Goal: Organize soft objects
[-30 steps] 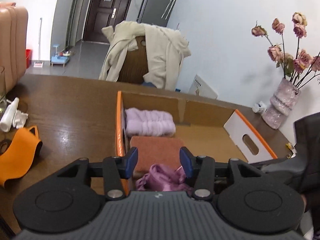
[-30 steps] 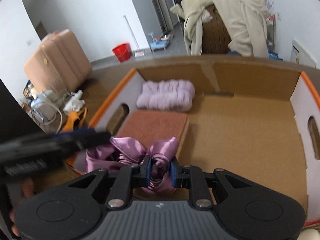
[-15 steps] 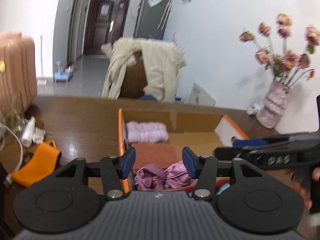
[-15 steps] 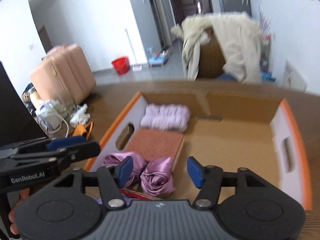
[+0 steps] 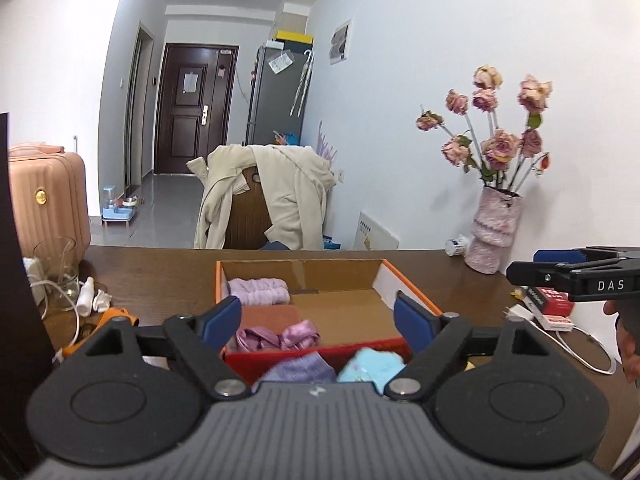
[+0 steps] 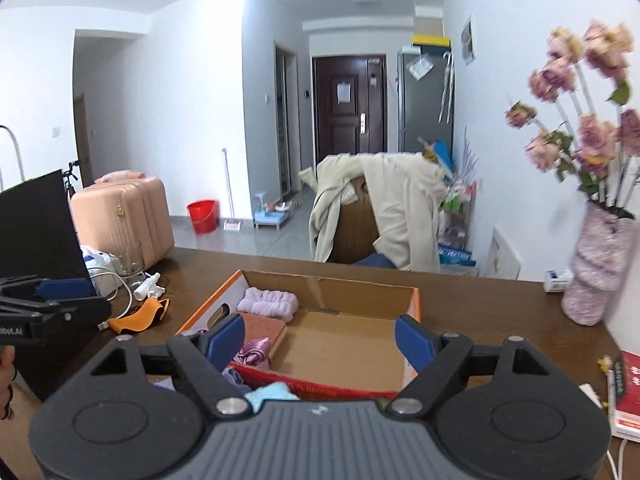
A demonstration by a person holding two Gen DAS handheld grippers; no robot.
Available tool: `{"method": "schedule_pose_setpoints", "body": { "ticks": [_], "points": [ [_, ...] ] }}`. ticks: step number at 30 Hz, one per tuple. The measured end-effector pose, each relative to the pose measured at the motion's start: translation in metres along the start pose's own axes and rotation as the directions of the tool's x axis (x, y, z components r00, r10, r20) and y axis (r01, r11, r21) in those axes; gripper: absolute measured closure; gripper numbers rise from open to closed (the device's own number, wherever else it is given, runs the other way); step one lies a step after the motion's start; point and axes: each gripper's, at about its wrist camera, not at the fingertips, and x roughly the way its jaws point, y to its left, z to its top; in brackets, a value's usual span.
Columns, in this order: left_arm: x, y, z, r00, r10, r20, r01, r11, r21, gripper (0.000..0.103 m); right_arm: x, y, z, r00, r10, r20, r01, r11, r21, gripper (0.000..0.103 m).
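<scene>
An orange-rimmed cardboard box [image 5: 300,272] [image 6: 340,288] stands on the brown table. Along its left side lie a lilac fluffy towel [image 5: 258,290] [image 6: 268,302], a rust folded towel [image 5: 268,316] [image 6: 264,326] and a purple satin cloth [image 5: 276,336] [image 6: 254,352]. In front of the box, a red container [image 5: 320,354] holds a lilac soft piece [image 5: 298,368] and a light-blue one [image 5: 372,364] [image 6: 272,394]. My left gripper [image 5: 318,320] and right gripper [image 6: 320,340] hover back from the box, jaws opening wide, nothing between them.
A vase of dried roses [image 5: 494,232] stands at the table's back right, with a red book [image 5: 554,304] and a white cable near it. At the left lie an orange cloth [image 6: 140,314] and a glass beaker [image 5: 58,268]. A coat-draped chair [image 5: 272,200] stands behind the table.
The right gripper let go of the purple satin cloth, which now lies in the box. Both grippers drew back and rose, and their jaws spread wide.
</scene>
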Motion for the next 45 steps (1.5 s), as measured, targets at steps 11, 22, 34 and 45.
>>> {"method": "schedule_pose_setpoints", "body": {
  "ticks": [11, 22, 34, 45],
  "points": [
    [-0.068, -0.036, -0.090, 0.998, 0.019, 0.053, -0.017, 0.999, -0.041, 0.011, -0.077, 0.028, -0.109, 0.995, -0.010, 0.099, 0.012, 1.000, -0.015, 0.017],
    [-0.082, -0.043, -0.145, 0.998, 0.038, 0.057, -0.038, 0.999, 0.002, 0.004, -0.110, 0.066, -0.193, 0.987, -0.095, 0.132, 0.090, 0.995, 0.041, 0.016],
    [-0.019, -0.050, -0.138, 0.999, -0.041, -0.035, 0.042, 0.999, 0.011, 0.004, -0.058, 0.056, -0.197, 0.987, -0.151, 0.045, 0.148, 0.987, 0.068, 0.017],
    [0.130, -0.096, -0.093, 0.954, -0.238, -0.181, 0.249, 0.968, 0.040, 0.037, 0.034, 0.016, -0.187, 0.985, -0.161, -0.060, 0.168, 0.978, 0.126, 0.020]
  ]
}}
